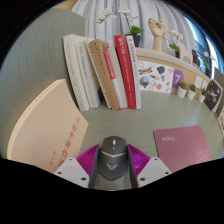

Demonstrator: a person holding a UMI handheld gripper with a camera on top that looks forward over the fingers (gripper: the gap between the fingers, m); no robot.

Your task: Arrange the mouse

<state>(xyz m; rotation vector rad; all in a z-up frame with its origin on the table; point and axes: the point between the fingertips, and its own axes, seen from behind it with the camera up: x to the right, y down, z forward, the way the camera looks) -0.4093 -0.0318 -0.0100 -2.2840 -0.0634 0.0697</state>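
- Gripper view is being filled at its lower middle by the gripper (pixel 112 166), whose two fingers are being seen with their purple pads (pixel 86 158) facing inward.
- A dark grey mouse (pixel 112 157) is being held between the pads; both pads are being pressed against its sides, so the tongs are clamped on the mouse.
- The mouse is being kept just above, or on, a grey-green table (pixel 120 125); whether it is touching the surface cannot be told.
- A beige book (pixel 48 122) is being seen lying flat on the table, near the left finger.
- A pink notebook (pixel 184 145) is being seen lying flat, near the right finger.
- Well beyond the fingers, a row of upright books (pixel 103 72) is being shown standing on the table, white ones at the left and red ones at the right.
- Behind the row, a wooden shelf (pixel 168 58) is being shown, with small plants (pixel 187 90) and cards standing below it.
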